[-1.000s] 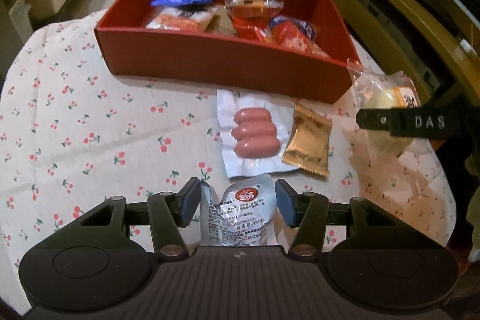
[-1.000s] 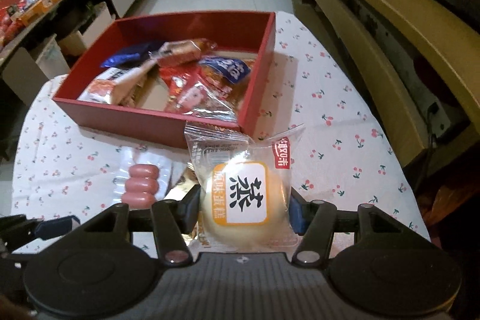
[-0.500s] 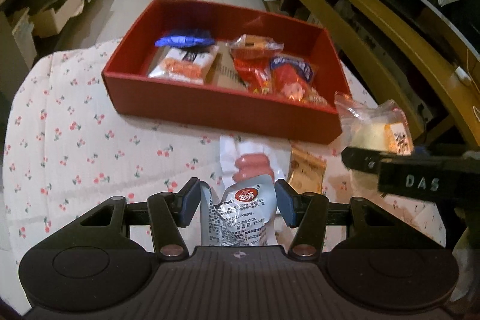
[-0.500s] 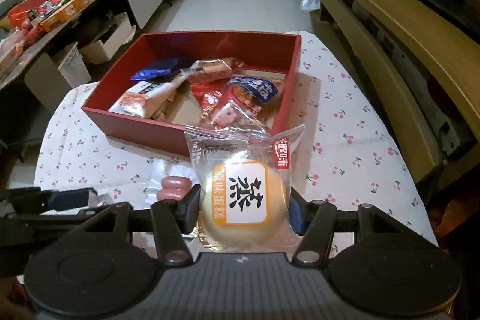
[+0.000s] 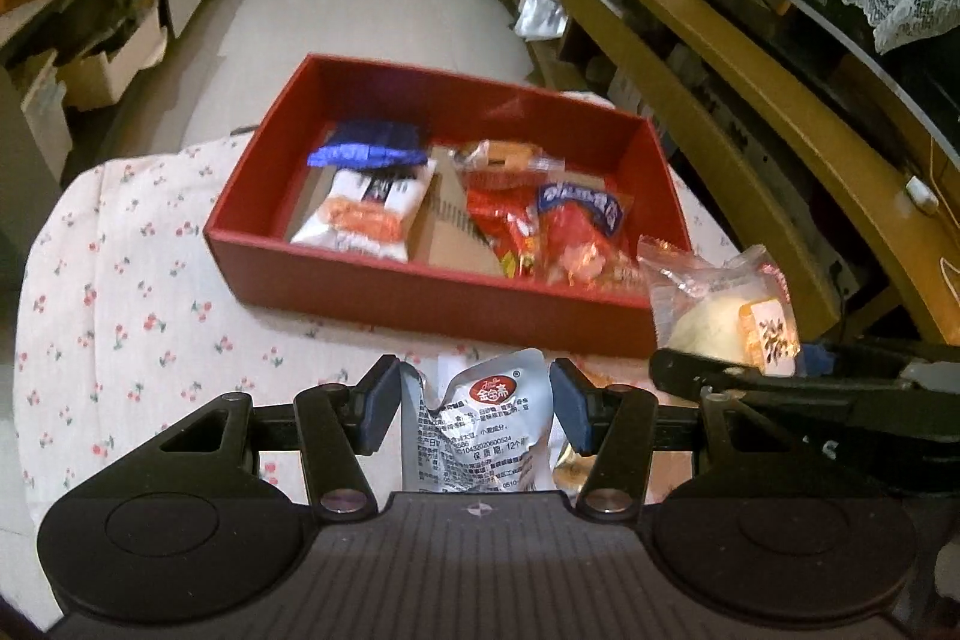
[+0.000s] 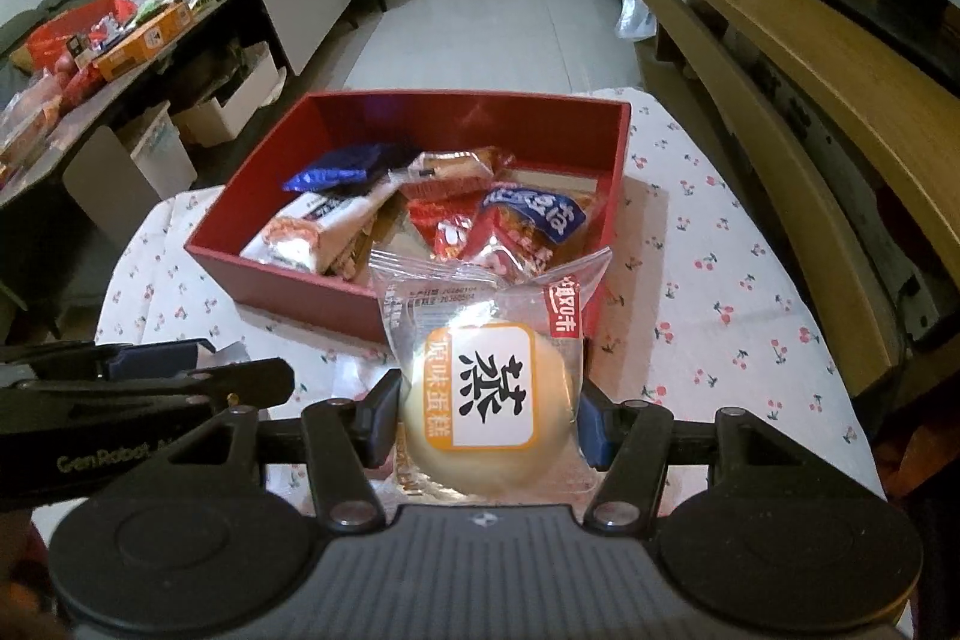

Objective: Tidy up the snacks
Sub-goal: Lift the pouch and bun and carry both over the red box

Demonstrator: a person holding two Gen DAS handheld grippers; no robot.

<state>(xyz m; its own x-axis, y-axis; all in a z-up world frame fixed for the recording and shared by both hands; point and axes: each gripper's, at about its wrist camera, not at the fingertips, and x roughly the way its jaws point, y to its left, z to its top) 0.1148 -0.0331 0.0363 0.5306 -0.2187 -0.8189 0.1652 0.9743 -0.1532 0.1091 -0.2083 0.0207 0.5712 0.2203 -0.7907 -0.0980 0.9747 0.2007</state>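
A red open box sits on a cherry-print tablecloth and holds several snack packets. My left gripper is shut on a silver snack pouch, held above the table just short of the box's near wall. My right gripper is shut on a clear-wrapped steamed cake, raised in front of the box's near right corner. The cake and the right gripper also show at the right of the left wrist view. The left gripper's fingers show at the left of the right wrist view.
The tablecloth covers a small round table. A wooden bench or TV unit runs along the right. A low cabinet with cluttered goods stands to the left. Parts of other packets on the table are hidden under the grippers.
Both grippers have risen and moved toward the box with their snacks held. The sausage pack and gold packet on the table have dropped out of sight below the grippers.
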